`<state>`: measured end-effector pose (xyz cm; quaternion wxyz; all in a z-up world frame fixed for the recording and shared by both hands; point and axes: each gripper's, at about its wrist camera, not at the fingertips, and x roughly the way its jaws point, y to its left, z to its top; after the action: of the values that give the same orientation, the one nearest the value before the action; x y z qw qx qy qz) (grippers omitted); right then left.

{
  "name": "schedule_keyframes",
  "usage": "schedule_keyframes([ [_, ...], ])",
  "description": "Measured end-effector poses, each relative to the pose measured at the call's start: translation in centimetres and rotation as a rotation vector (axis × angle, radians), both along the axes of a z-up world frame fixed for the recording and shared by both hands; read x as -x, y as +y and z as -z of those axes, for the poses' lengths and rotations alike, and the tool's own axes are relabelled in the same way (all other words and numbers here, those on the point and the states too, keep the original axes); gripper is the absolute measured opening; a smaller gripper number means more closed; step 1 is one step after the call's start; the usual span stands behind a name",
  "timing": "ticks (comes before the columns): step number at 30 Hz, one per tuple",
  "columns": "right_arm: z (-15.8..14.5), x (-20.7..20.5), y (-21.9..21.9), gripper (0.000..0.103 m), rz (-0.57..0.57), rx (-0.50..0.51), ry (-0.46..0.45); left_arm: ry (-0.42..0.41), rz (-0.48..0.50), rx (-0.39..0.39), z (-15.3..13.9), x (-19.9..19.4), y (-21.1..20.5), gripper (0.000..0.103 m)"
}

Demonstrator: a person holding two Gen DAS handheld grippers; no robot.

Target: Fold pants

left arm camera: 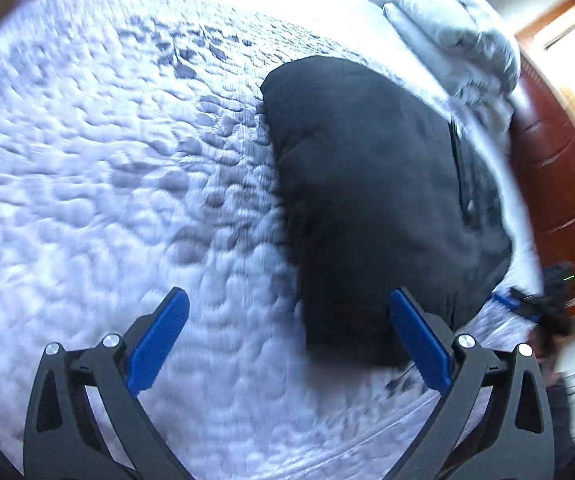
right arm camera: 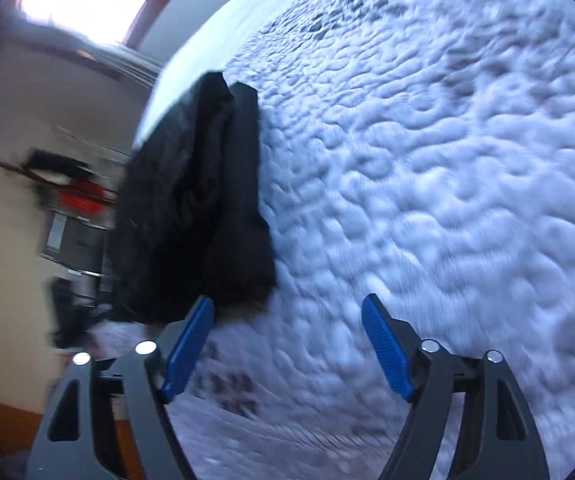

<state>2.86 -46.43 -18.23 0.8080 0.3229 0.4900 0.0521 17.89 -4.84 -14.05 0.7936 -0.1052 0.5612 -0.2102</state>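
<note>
my left gripper (left arm camera: 287, 340) and right gripper (right arm camera: 287, 344) both have fingers spread, empty; the black pants (left arm camera: 367, 200) lie folded on the bed (left arm camera: 107, 160), beyond my fingertips at frame centre.

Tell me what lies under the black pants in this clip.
The black pants lie on a white quilted bed cover that shows on all sides of them. Whatever sits directly beneath the fabric is covered. Both grippers are open, holding nothing.

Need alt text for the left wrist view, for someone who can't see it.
Black pants lie bunched on a white textured bedspread, just beyond the open left tool, whose blue pads hold nothing. A pale pillow sits at the far edge; the image is motion-blurred.
</note>
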Motion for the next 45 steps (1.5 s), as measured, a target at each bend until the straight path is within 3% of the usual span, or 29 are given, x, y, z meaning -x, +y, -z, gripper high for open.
schedule_keyframes([
  [5, -2.2, 2.7, 3.6, 0.088, 0.083, 0.194, 0.029, -0.049, -0.005, -0.143, -1.2, 3.9, -1.1, 0.1],
  [11, -5.4, 3.8, 7.8, 0.09, 0.142, 0.342, 0.019, -0.069, 0.0, -0.104, -2.8, 7.8, -1.7, 0.1],
  [29, -14.6, 9.1, 16.4, 0.095, 0.098, 0.519, -0.105, -0.299, -0.024, -0.122, -12.5, 15.6, -1.7, 0.1],
  [34, -16.4, 10.0, 17.5, 0.095, 0.095, 0.564, -0.136, -0.348, -0.03, -0.161, -14.4, 17.2, -1.6, 0.1],
  [45, -18.8, 11.7, 19.2, 0.095, 0.059, 0.552, -0.201, -0.396, -0.036, -0.191, -16.6, 19.8, -1.2, 0.1],
])
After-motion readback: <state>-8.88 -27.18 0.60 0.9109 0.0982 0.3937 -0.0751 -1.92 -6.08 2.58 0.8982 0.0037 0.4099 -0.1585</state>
